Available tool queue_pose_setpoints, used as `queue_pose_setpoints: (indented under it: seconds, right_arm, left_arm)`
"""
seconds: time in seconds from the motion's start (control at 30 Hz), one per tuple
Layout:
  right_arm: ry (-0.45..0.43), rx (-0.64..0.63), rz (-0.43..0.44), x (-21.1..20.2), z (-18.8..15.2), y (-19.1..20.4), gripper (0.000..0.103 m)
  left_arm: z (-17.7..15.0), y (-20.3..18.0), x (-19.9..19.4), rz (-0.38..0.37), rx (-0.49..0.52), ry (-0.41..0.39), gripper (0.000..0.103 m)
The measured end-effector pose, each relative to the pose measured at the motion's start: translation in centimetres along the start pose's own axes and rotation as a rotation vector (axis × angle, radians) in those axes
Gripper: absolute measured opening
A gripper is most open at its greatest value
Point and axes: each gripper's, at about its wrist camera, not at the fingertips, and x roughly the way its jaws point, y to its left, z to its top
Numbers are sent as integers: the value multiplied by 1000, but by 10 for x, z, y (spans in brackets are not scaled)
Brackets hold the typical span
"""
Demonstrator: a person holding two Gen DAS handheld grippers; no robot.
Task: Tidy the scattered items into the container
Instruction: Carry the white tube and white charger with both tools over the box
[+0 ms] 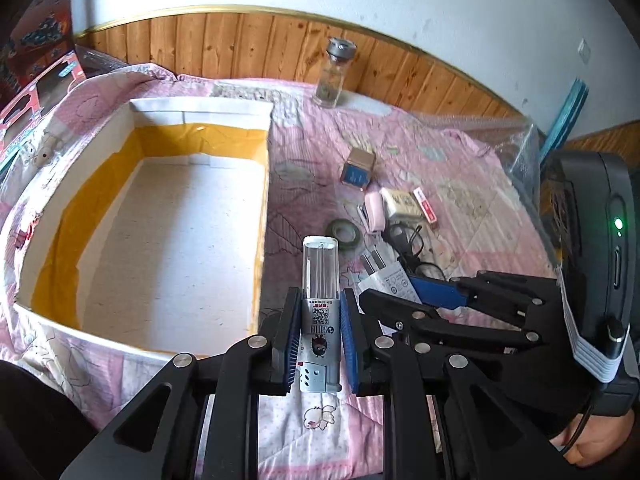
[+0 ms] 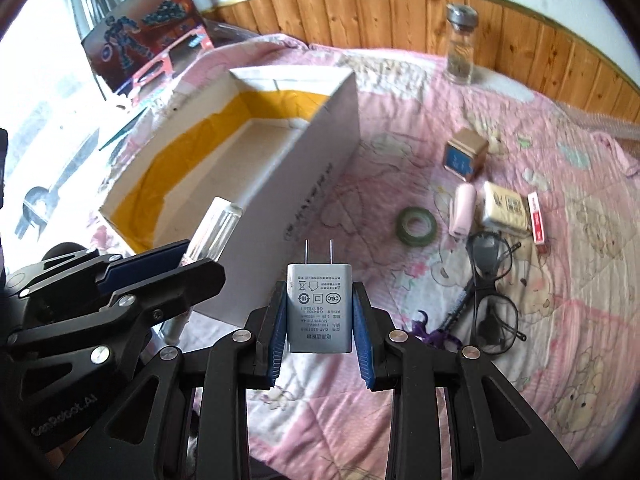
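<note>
Left wrist view puts the pink quilt (image 1: 460,168) under everything you are working over. On it, ahead and to the left of your left gripper (image 1: 320,334), sits the white box (image 1: 266,208) with its yellow lining, open at the top and holding nothing that shows. Your left gripper is clamped on a clear tube with a printed label (image 1: 320,280), which stands upright between the blue pads, just right of the box's near right corner. Your right gripper (image 2: 320,322) is closed on a grey charger plug (image 2: 319,306), prongs pointing forward, with the box's long white side wall ahead and to its left.

Far ahead of both grippers, by the wooden wall panel, a glass jar with a grey lid (image 2: 461,44) stands upright. Ahead and to the right of your right gripper lie the rest: black-framed glasses (image 2: 494,280) nearest, with something purple (image 2: 434,330) beside them that I cannot make out clearly. Beyond the glasses lie a beige packet (image 2: 505,209), a pink stapler (image 2: 462,210) just left of it, and a thin red and white stick (image 2: 537,218) just right of it. A green tape roll (image 2: 417,226) lies left of the stapler. Farther ahead, a small brown and blue box (image 2: 466,154) rests apart.
</note>
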Motion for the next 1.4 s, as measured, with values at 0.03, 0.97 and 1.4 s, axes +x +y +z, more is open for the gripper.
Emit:
queue_pose_setpoints:
  seconds: [0.03,0.97,1.4]
  right_arm:
    - [-4,-7,-1,-2,2,4,31]
    - [-7,-209,3,13,62,113,31]
    - [56,-213,9,56,88,123,31]
  left_arm:
    - [1,3,-4,-3,-6,-7,20]
    - [18,110,-57,86,-143,-137,20]
    - [29,155,-44,126,-194,-123,20]
